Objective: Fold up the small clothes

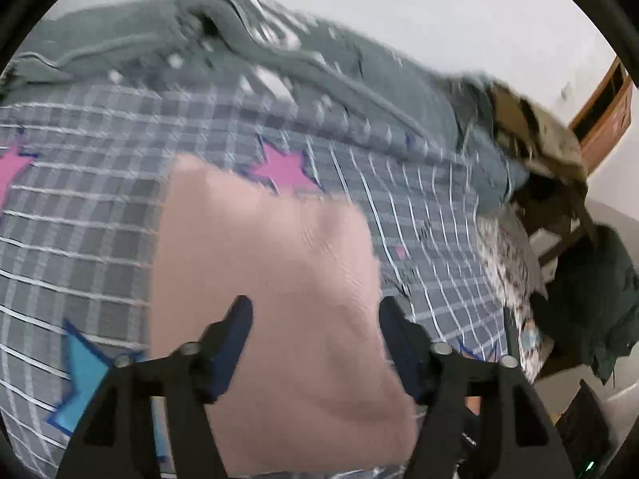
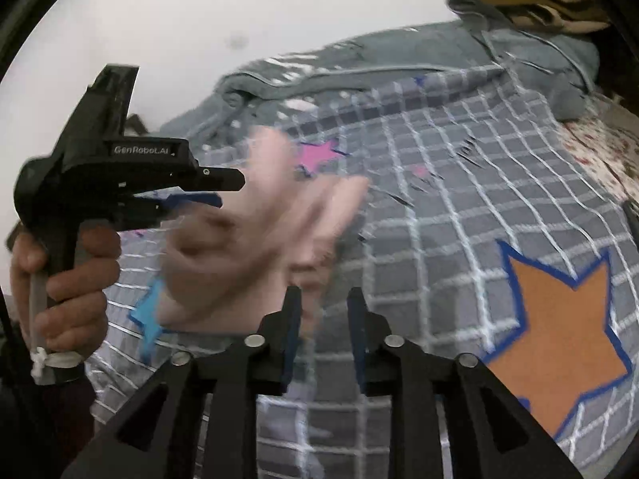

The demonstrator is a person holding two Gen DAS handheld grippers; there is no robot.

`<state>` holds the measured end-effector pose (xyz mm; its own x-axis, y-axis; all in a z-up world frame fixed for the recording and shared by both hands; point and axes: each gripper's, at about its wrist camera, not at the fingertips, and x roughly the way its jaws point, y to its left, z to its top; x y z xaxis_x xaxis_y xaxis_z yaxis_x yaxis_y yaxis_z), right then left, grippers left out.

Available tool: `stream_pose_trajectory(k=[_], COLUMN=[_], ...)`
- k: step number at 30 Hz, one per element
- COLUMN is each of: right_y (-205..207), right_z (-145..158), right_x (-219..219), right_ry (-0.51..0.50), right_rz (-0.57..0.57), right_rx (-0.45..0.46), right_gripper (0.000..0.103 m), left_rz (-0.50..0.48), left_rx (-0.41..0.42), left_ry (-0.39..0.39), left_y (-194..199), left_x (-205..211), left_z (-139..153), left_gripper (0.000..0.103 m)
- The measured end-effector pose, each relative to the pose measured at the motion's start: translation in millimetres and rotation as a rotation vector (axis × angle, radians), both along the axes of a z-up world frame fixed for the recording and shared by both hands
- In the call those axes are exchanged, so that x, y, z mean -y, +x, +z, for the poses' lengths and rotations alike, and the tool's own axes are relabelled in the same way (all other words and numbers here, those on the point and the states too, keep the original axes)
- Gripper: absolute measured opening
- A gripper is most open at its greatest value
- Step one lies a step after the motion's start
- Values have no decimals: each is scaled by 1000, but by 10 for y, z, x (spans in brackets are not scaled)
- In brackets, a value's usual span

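Pink cloth [image 1: 263, 279] is lying on the checked bedspread [image 1: 80, 215], blurred, its long axis running away from the left tongs [image 1: 315, 319], whose jaws are standing wide apart over its near end without pressing it. Right tongs [image 2: 323, 307] are standing partly open, a pink edge blurring between the blue pads; whether they touch it I cannot tell.
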<state>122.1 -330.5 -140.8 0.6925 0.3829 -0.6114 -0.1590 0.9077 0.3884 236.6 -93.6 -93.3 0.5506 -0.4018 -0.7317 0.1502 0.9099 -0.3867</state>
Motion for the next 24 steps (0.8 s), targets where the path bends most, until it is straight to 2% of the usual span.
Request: stream_pose_trajectory(k=[4, 9, 10, 12, 13, 15, 17, 21, 22, 24], right_y=[147, 378, 451, 538, 542, 392, 258, 313, 312, 255], right_z=[150, 65, 2, -83, -110, -73, -86, -488, -564, -527], right_x=[-192, -459, -528, -614, -626, -524, -386, -314, -348, -379], right_ry=[103, 200, 184, 136, 116, 100, 90, 71, 56, 19], right_rz=[78, 124, 110, 102, 106, 81, 63, 54, 64, 72], right_rx=[55, 36, 12, -19, -20, 73, 119, -15, -32, -9], right_gripper=[45, 46, 44, 6, 7, 5, 5, 5, 5, 6], left_rz=[81, 164, 177, 182, 179, 165, 139, 72, 60, 35], left_rx=[22, -16, -32, -50, -59, -66, -75, -104, -108, -108], left_ry=[8, 9, 8, 2, -2, -5, -19, -35, -32, -18], left_y=[-71, -150, -165, -207, -228, -268, -283, -272, -275, -283], left_x=[-459, -866, -935, -997, -1028, -1041, -1014, -853, -807, -719], left_z=[68, -105, -170, -269, -324, -393, -470, -643, -669, -725], left_gripper=[64, 64, 64, 64, 64, 64, 64, 64, 64, 64])
